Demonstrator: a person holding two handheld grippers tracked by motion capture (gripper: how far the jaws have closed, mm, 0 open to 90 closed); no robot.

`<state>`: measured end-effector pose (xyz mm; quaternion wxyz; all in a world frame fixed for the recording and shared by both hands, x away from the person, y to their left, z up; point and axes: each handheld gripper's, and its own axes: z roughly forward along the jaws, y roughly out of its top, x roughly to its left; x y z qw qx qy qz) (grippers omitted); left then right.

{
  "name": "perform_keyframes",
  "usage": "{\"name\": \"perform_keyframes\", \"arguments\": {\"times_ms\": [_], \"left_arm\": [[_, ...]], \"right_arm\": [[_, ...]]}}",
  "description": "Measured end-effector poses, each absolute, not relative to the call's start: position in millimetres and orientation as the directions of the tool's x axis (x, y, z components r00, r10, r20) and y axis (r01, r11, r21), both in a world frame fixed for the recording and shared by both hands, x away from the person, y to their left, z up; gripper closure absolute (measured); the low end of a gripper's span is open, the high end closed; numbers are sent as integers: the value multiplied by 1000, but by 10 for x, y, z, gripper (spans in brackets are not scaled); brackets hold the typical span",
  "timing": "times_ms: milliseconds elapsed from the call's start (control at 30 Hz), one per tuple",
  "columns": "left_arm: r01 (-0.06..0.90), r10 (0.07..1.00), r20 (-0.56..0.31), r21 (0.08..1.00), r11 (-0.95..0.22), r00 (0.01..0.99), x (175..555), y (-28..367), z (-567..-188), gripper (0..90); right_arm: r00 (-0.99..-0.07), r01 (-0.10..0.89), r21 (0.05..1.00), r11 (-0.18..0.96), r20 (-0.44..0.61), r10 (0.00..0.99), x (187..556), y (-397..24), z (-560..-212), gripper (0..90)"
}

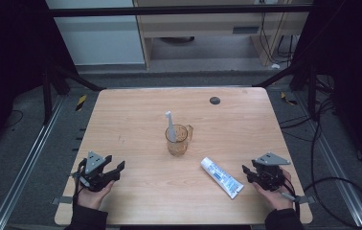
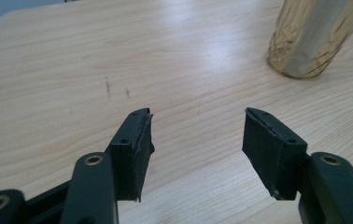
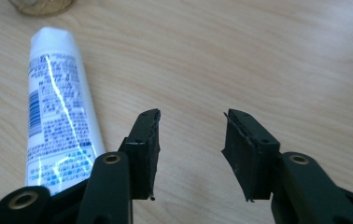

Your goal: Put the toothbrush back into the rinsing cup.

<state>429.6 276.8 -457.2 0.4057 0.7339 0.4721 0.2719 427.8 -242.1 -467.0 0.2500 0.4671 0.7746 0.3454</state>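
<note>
On the bench, near the front-right edge, the toothpaste tube lies flat and diagonal, just beside the right claw but not touching it, and imo that's the thing about to get picked up. Right claw is spread w/ nothing between the jaws; in the right gripper view the tube sits off to the side of the pads, not in the gap. So to do this well I'd slide the claw sideways first till the tube body is centred between the pads, come down low, then pinch across the narrow width around the middle, not at the cap end, so it won't swing or squirt. The amber glass cup w/ a white toothbrush standing in it is mid-bench, well apart from both claws, prob the destination. Left claw is also spread and empty, hovering low over bare wood at front-left, pointing roughly toward the cup. Both hands come in from the bottom edge, palms under the grippers, wrists about level.
</note>
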Motion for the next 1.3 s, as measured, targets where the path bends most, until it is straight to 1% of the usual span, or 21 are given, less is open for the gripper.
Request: {"name": "perform_keyframes", "arguments": {"times_ms": [100,233,267,367,467,700,1300], "left_arm": [[482,920,33,844,-234,389,4310,2796,-4603,449],[489,931,18,848,-207,364,4314,2835,-4614,462],[489,932,13,849,-201,361,4311,2841,-4614,465],[488,932,1,852,-191,362,4294,2853,-4622,465],[496,931,-7,848,-188,365,4264,2857,-4625,474],[504,934,-2,843,-191,358,4228,2891,-4630,481],[516,937,4,834,-195,349,4250,2914,-4665,481]], "right_arm": [[-448,584,742,330,-44,893,4280,-2405,-4712,633],[-470,615,708,348,-25,882,4275,-2379,-4761,701],[-476,624,703,342,-5,879,4267,-2369,-4767,715],[-489,638,687,348,12,872,4258,-2343,-4793,760],[-500,644,670,369,4,866,4263,-2311,-4828,806],[-526,661,644,385,32,850,4251,-2274,-4842,897],[-553,666,632,397,62,831,4228,-2232,-4844,900]]}}
